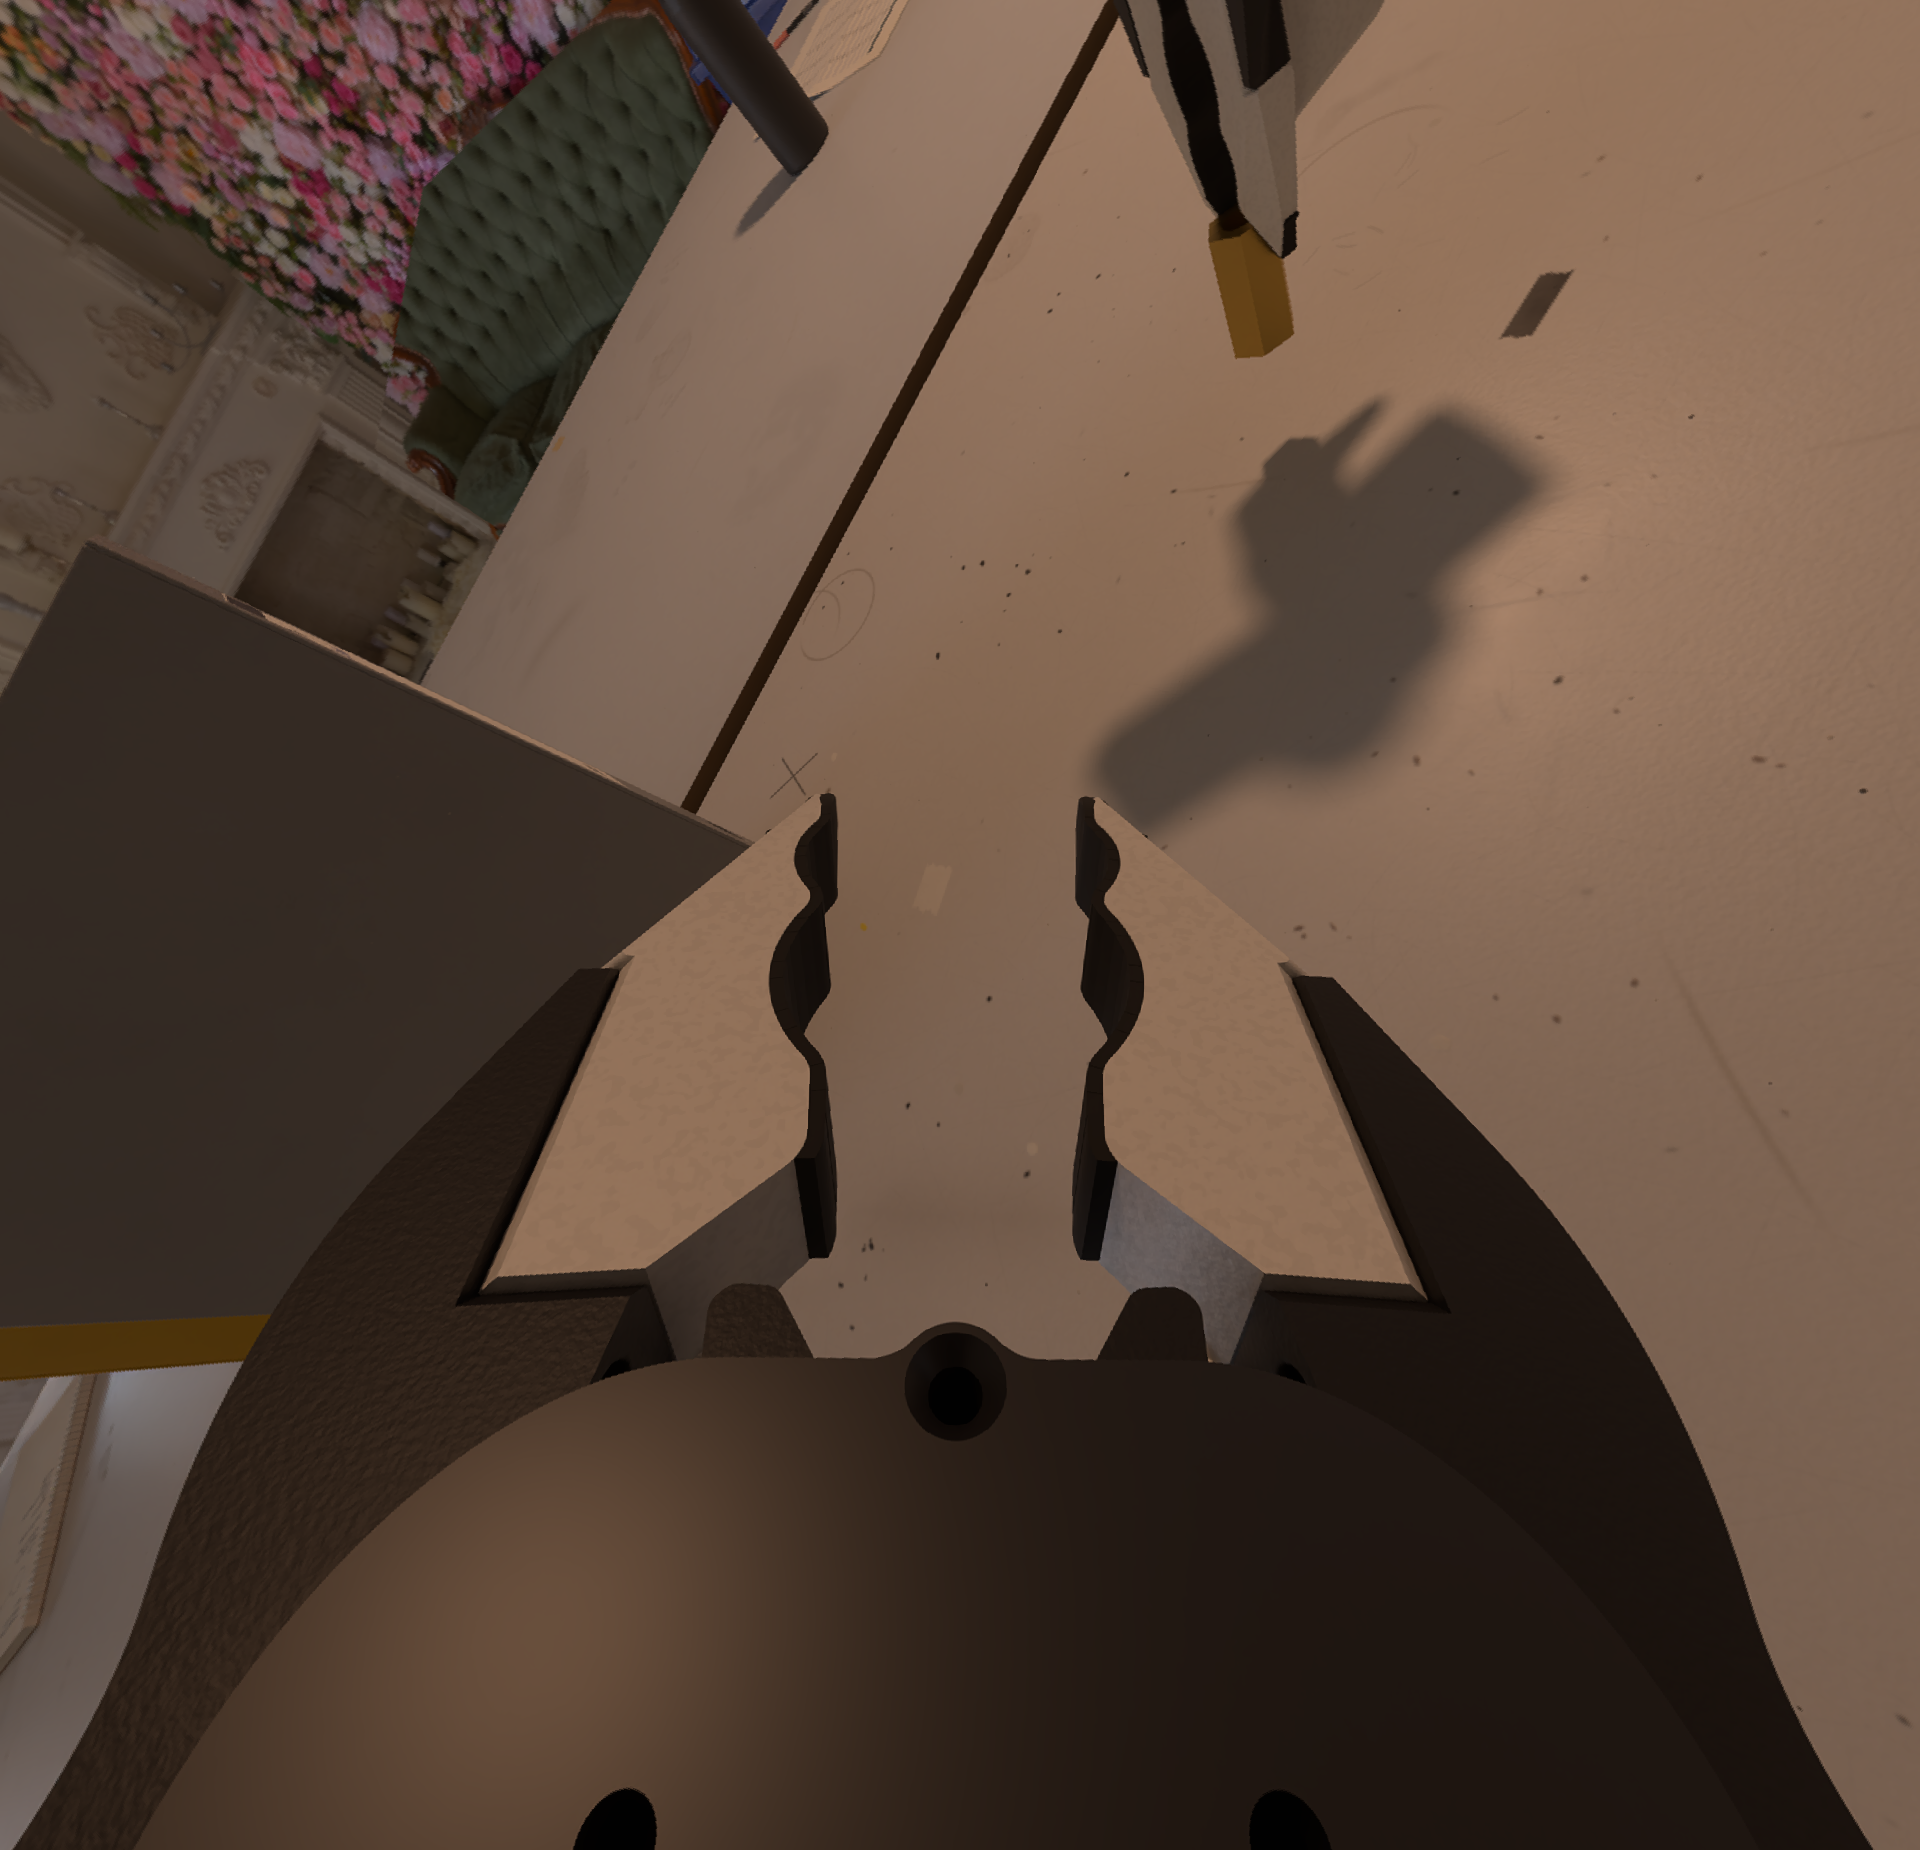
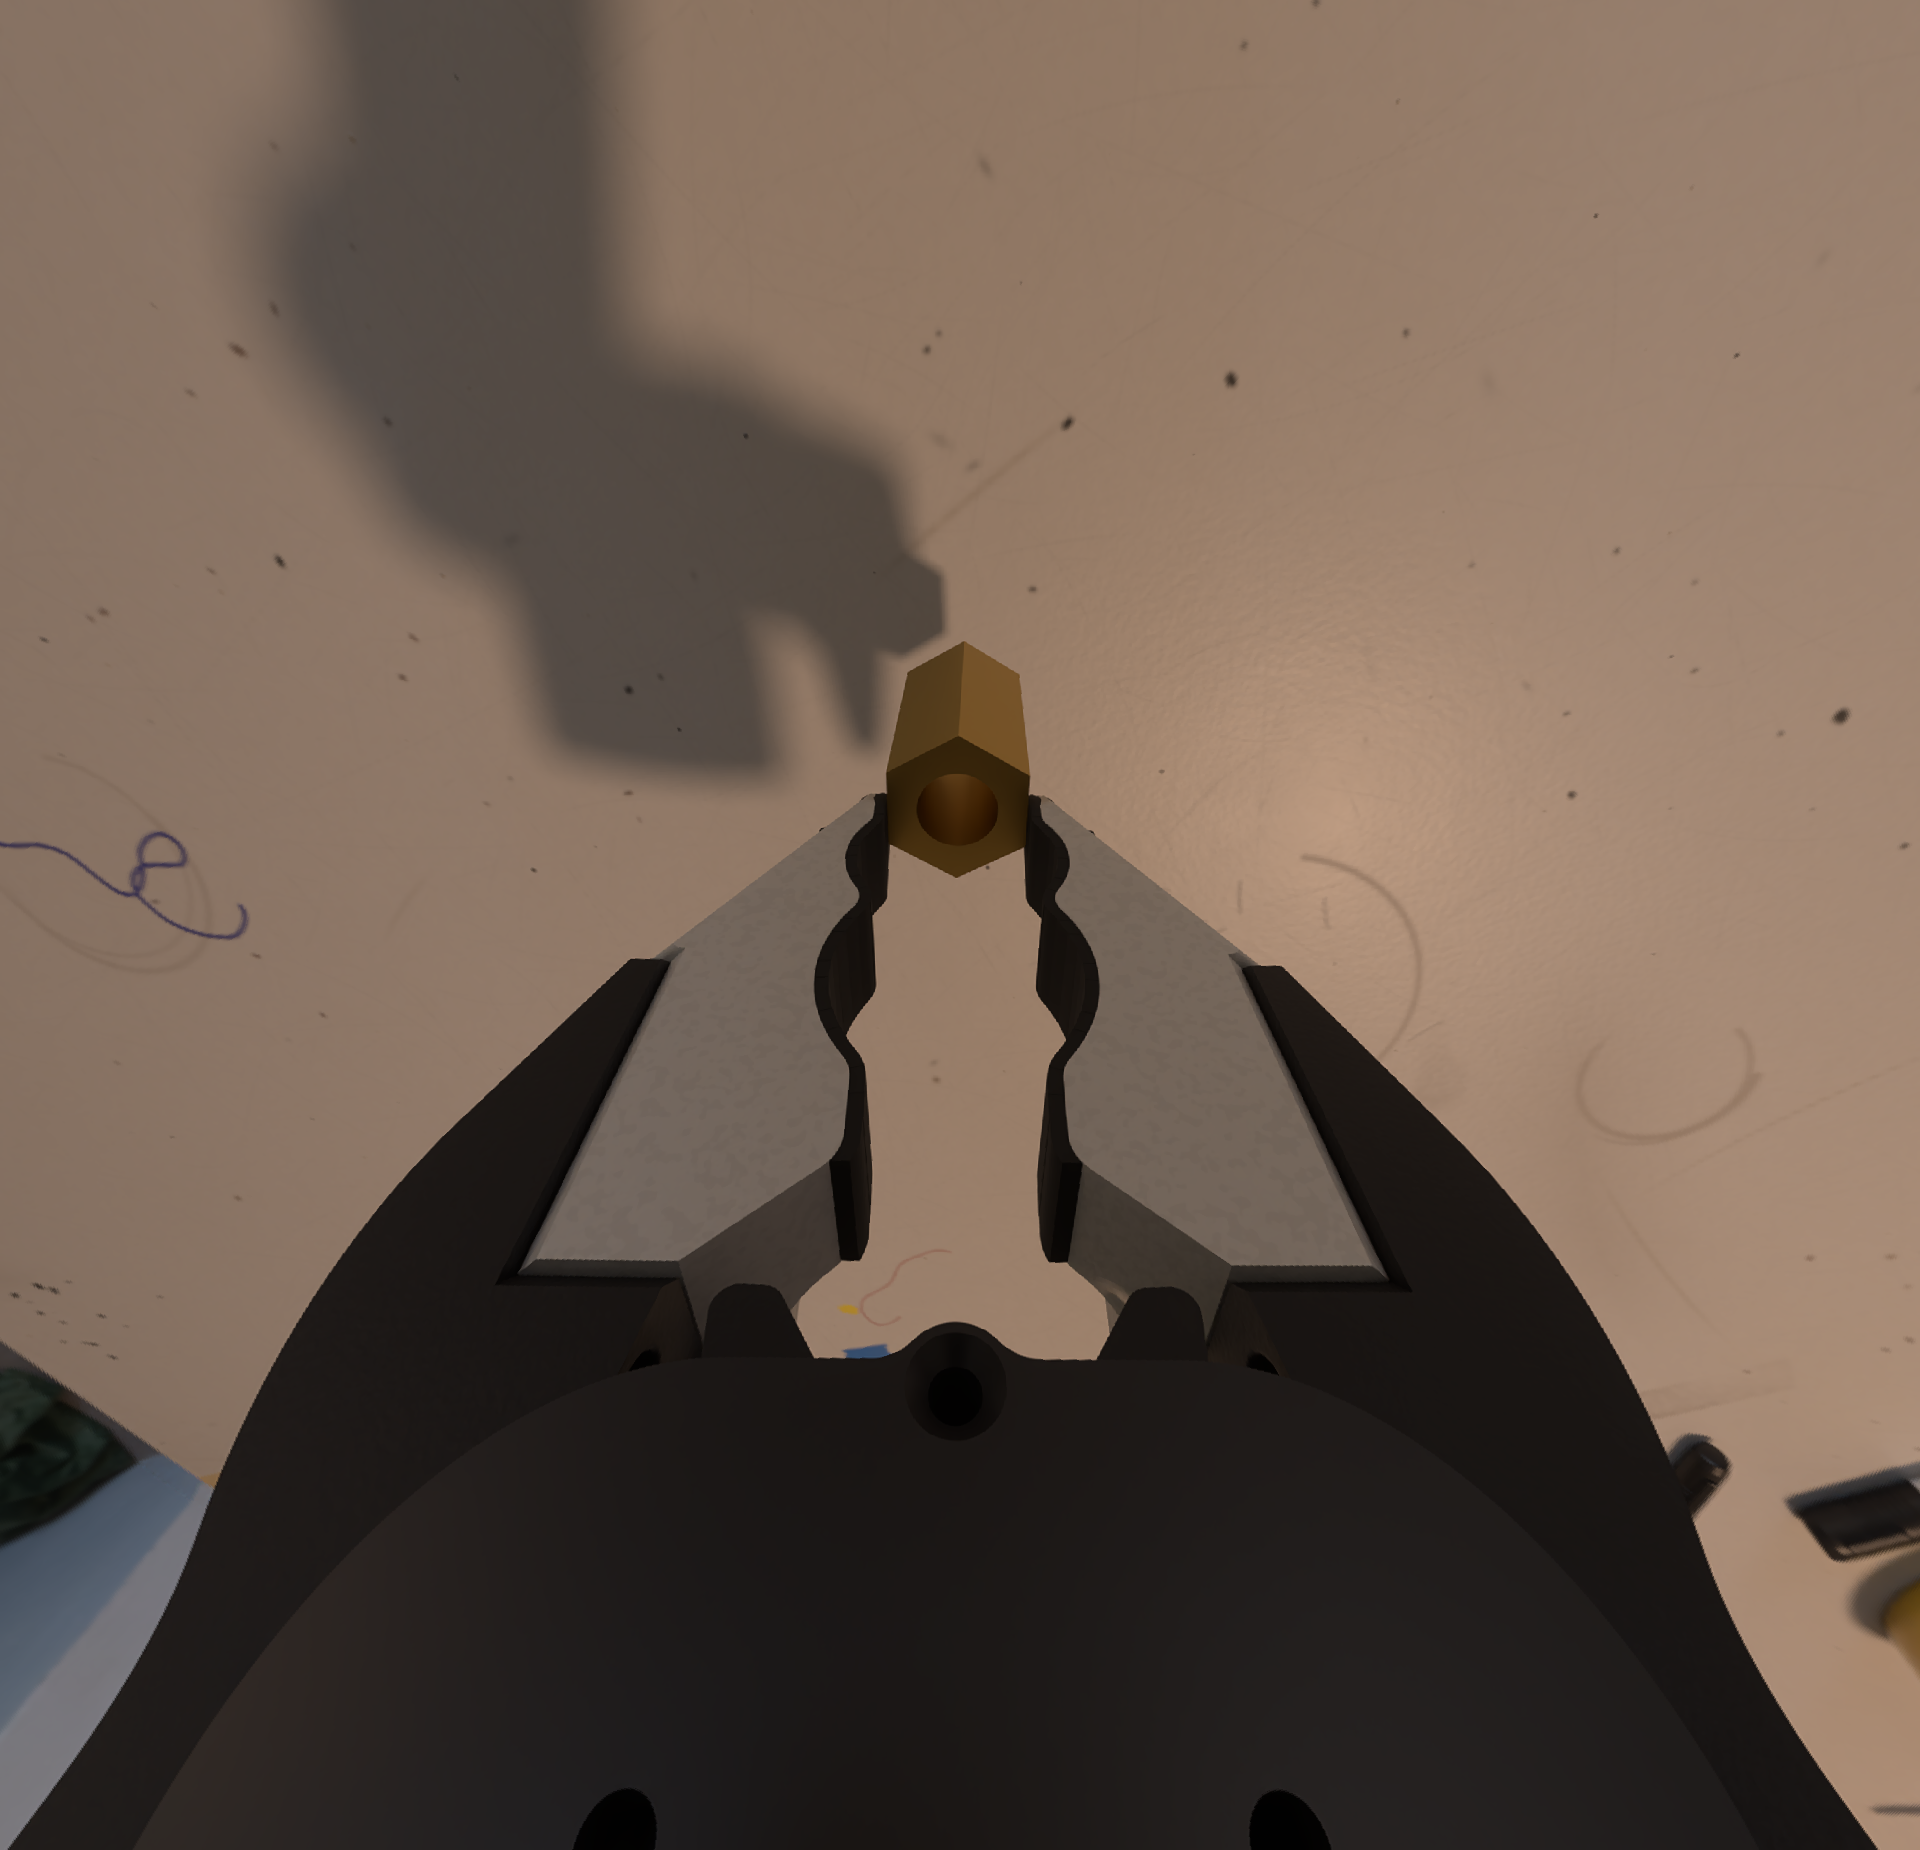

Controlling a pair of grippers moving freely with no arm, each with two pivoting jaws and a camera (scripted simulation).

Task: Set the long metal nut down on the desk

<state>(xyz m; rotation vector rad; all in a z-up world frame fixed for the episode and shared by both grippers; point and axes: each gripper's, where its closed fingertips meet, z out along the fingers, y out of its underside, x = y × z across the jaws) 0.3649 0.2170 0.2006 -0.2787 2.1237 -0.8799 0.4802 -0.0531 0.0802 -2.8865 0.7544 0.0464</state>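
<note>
The long nut [image 2: 957,761] is a brass-coloured hexagonal piece with a round bore. My right gripper [image 2: 957,813] is shut on its near end at the fingertips and holds it above the beige desk [image 2: 1455,553], the nut pointing away along the fingers. In the left wrist view the right gripper [image 1: 1252,231] shows at the top, with the nut [image 1: 1255,294] sticking out below its fingers, clear of the desk [image 1: 1558,865]. My left gripper [image 1: 956,813] is open and empty above the desk.
A dark grey box [image 1: 260,969] stands left of my left gripper. A dark cylinder [image 1: 743,44] lies at the far desk edge, and a dark seam [image 1: 914,387] runs across the desk. Small dark items [image 2: 1860,1520] lie at the lower right in the right wrist view.
</note>
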